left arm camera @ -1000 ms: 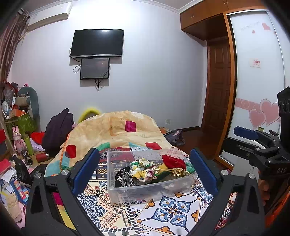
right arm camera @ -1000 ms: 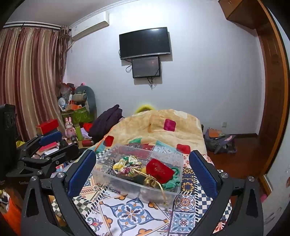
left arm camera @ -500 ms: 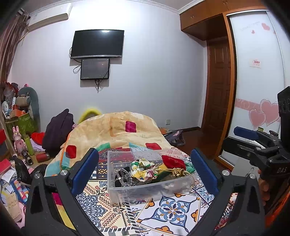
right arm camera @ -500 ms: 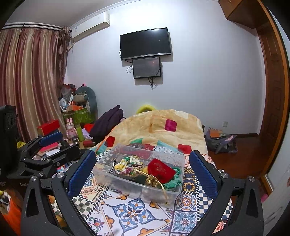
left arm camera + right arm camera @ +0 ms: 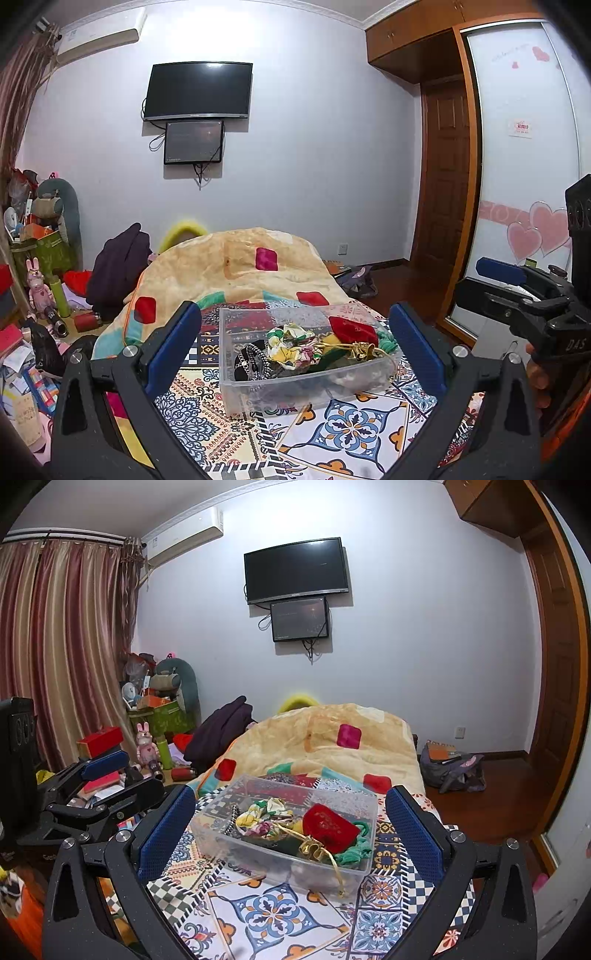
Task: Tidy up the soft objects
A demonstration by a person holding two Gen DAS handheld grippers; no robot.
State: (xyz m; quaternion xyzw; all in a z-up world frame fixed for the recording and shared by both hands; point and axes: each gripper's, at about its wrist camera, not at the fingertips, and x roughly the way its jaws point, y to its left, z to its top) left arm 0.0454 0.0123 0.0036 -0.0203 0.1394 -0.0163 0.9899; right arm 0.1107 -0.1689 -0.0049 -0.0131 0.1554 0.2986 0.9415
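Note:
A clear plastic bin (image 5: 258, 391) (image 5: 229, 834) sits on the patterned bedspread. It holds soft items: a red pouch (image 5: 352, 329) (image 5: 330, 827), a floral scrunchie (image 5: 290, 345) (image 5: 264, 818), a gold drawstring bag (image 5: 356, 349) (image 5: 312, 847), green fabric (image 5: 356, 853) and a black beaded piece (image 5: 251, 360). My left gripper (image 5: 295, 350) is open and empty, its blue fingers either side of the bin, short of it. My right gripper (image 5: 288, 834) is open and empty, likewise framing the bin. Each gripper shows in the other's view: the right gripper at the right edge (image 5: 524, 295), the left gripper at the left edge (image 5: 96, 786).
An orange quilt (image 5: 240, 266) is heaped behind the bin. Left of the bed lies floor clutter: a purple garment (image 5: 118, 262), boxes and a pink rabbit toy (image 5: 37, 280). A bag (image 5: 450, 768) lies on the wooden floor to the right. A sliding wardrobe door (image 5: 524, 147) stands right.
Both grippers have drifted very slightly; the bin and its contents have not moved. Both stay open.

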